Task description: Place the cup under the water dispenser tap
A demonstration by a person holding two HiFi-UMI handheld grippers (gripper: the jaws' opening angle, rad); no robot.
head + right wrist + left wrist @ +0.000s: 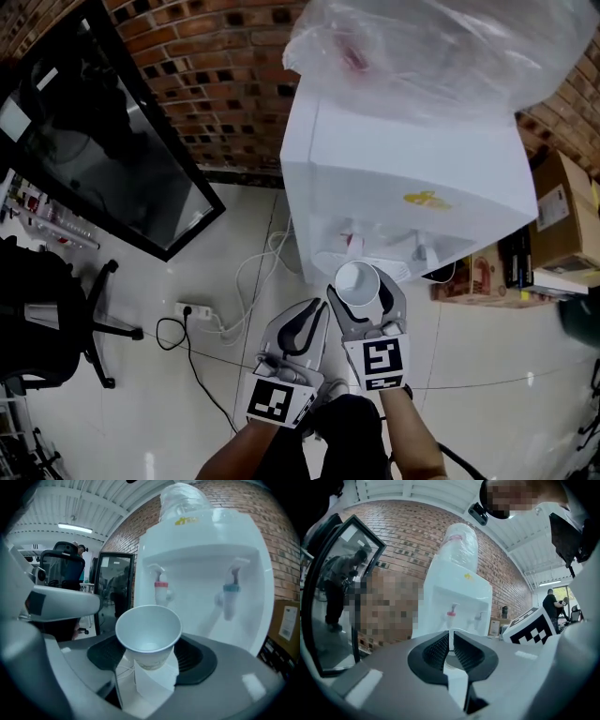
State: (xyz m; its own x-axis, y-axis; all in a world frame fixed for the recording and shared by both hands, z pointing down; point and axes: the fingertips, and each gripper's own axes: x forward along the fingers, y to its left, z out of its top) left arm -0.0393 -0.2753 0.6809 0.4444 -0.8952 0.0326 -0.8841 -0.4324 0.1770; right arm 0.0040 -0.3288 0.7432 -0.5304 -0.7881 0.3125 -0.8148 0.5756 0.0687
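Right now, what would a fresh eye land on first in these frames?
The white water dispenser against the brick wall, its bottle wrapped in plastic, fills the middle. Just in front, the right gripper holds an empty white cup, mouth up, facing the red tap and blue tap. The left gripper is shut and empty.

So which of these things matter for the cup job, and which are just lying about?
In the job: paper cup, right gripper holding it, water dispenser, its red tap and blue tap.
Lying about: power strip, office chair, cardboard box, left gripper, empty.
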